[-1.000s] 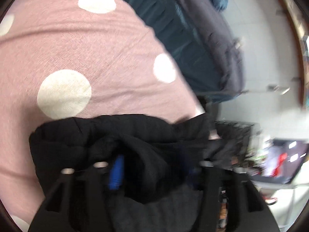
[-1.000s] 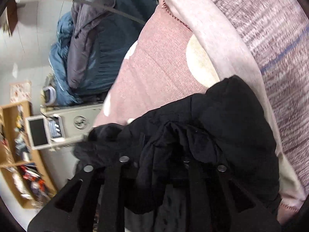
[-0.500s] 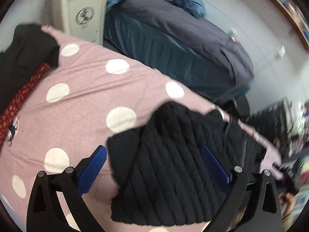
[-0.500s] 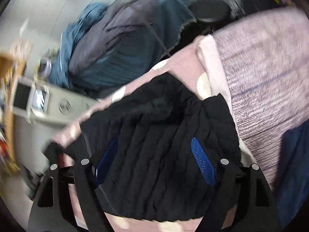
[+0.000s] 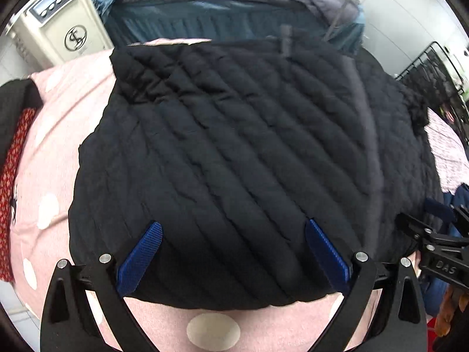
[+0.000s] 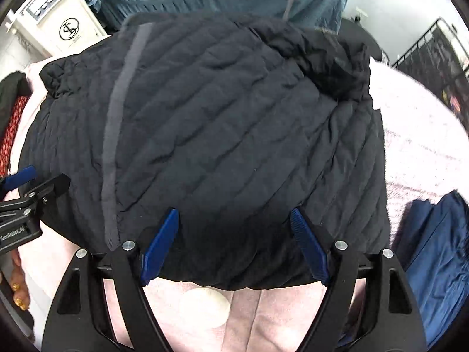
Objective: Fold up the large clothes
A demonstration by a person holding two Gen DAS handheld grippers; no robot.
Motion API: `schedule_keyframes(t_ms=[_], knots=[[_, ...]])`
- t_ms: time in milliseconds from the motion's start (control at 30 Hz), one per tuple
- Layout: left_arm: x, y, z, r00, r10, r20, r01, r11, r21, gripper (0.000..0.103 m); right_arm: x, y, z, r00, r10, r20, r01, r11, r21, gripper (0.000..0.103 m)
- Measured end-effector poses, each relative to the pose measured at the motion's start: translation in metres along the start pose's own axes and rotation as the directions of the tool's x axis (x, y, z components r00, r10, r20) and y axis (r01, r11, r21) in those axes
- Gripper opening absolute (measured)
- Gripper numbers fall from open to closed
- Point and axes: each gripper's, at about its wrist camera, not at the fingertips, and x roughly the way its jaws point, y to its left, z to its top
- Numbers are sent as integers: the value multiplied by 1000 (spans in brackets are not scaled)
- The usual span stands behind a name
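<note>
- black quilted jacket lies spread flat on pink dotted blanket on a bed, diagonal quilting lines, a grey strip down it
- left tongs point down over near part of jacket, blue pads spread wide apart, nothing between them pressed; jaws have just been opening, jacket lies under them not gripped
- right tongs same pose over near hem of jacket, pads apart, not clamped on anything; jaws have just been opening too
- near hem of jacket runs just behind both tongs' pad tips, bare blanket with a white dot in front of hem, toward the camera
- in right wrist view left tongs show at left edge, beside jacket's left side; fingers of a hand below them
- in left wrist view right tongs show at right edge, by jacket's right side
- jacket's far edge reaches far edge of blanket; bunched collar or sleeve part at far right
- left of jacket: strip of bare blanket, then red patterned cloth with dark cloth on it at bed's left edge
- right of jacket: pale purple-flecked cover, folded blue garment near right corner
- beyond bed: white appliance with round logo, teal and grey bedding, black wire rack at far right
- open blanket only in front and to left, right side crowded
</note>
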Motion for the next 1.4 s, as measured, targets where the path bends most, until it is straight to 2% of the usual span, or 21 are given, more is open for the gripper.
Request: schedule_keyframes(t_ms=[67,167,500,700,900,1033,1133,1233,1333,1400], knots=[[8,7,3,1000,-4,-12,4,1000,-17,96,7,-8,5,1000,21,-19,-20,999,30,79],[17,15,9,999,-14,-31,13,999,-41,97,18,-17,16,999,26,-35,-25,998,54,86],[63,18,29,992,-12,-124,7,999,-39,98,64,-22,37,993,15,-114,-10,999,46,97],[88,26,40,988,-31,-149,25,999,-42,99,94,-28,56,988,16,-157,-8,999,51,98],[102,19,47,985,-2,-170,-7,999,-49,99,111,-29,63,986,-8,-164,19,998,68,99],[106,14,48,990,7,-139,-13,999,-49,99,116,-29,71,985,-11,-175,25,997,77,99],[100,6,30,996,7,-84,-10,999,-38,99,112,-23,69,989,-1,-148,13,997,76,99],[96,3,19,999,11,-34,-12,999,-34,99,97,-20,47,997,0,-77,5,997,72,99],[89,1,12,999,-2,-34,1,1000,-24,98,89,-20,35,1000,5,0,-5,998,64,99],[79,10,11,998,-32,-58,30,999,-34,97,81,-23,30,999,29,18,-30,997,65,99]])
